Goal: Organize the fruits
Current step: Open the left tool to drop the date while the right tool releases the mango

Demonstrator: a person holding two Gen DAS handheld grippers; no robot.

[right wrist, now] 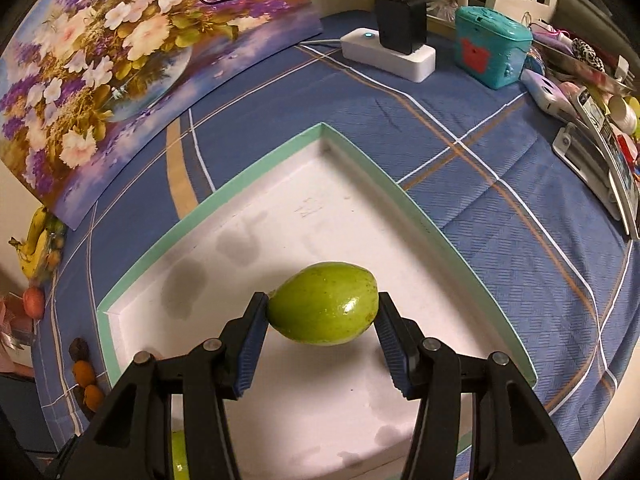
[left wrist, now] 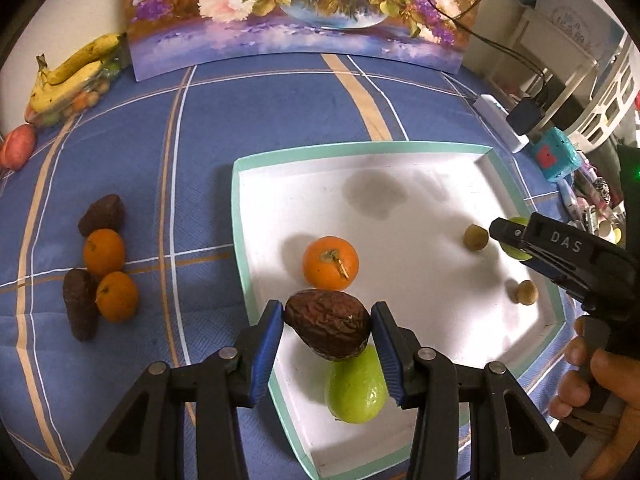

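Note:
My left gripper is shut on a dark, wrinkled avocado, held over the near left corner of a white tray with a teal rim. Under the avocado a green fruit lies in the tray, partly hidden. An orange and two small brown round fruits also lie in it. My right gripper is shut on a second green fruit above the tray. In the left wrist view it comes in from the right.
On the blue checked cloth left of the tray lie two oranges and two dark avocados. Bananas and a red fruit sit far left. A flower painting, a power strip and a teal box line the back.

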